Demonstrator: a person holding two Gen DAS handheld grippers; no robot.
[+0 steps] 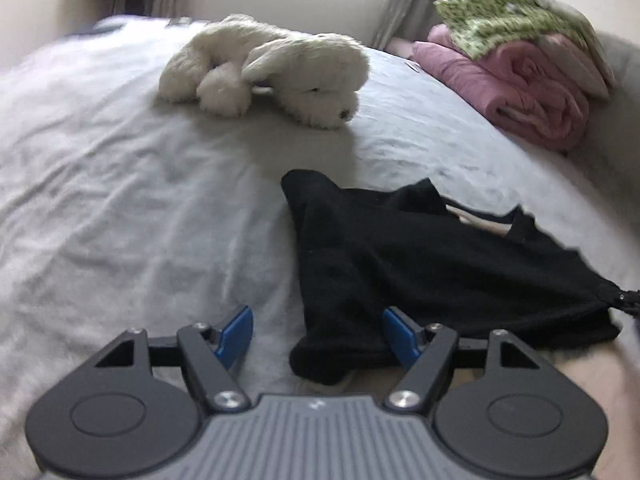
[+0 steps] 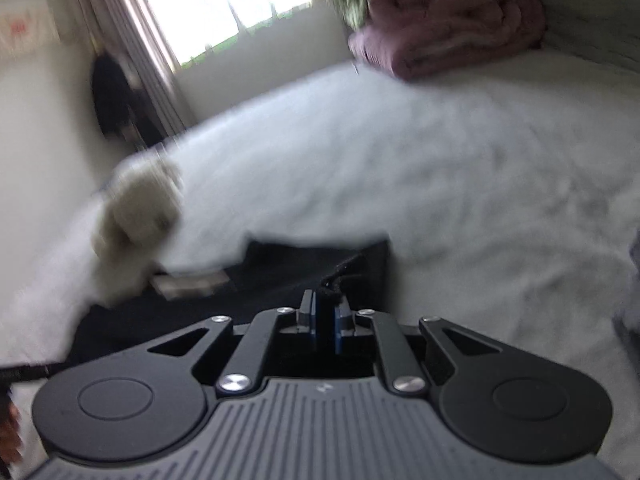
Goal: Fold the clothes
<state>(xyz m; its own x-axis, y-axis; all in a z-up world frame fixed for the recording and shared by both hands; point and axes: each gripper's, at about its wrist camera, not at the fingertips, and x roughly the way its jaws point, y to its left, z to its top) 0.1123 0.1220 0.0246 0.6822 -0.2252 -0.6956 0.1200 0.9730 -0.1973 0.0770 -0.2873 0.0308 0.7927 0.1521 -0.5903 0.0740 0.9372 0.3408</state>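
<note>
On the wrinkled white bedsheet (image 1: 120, 200) lies a limp black garment (image 1: 420, 256), soft knit, bunched into an uneven wedge with a thin strap along its far edge. The left gripper (image 1: 316, 334) hovers with its blue-padded fingers (image 1: 236, 330) spread wide, a rounded cuff of the cloth between them, unpinched. The right gripper (image 2: 325, 320) is clamped tight on a puckered corner of the same fabric. Beyond sit a fluffy cream plush dog (image 1: 272, 68) and rolled pink blankets (image 1: 516, 84) under a green patterned cloth (image 1: 496, 16).

Open bedsheet (image 1: 120, 200) left, plush dog (image 1: 272, 72) ahead, folded blankets (image 1: 520, 80) right
</note>
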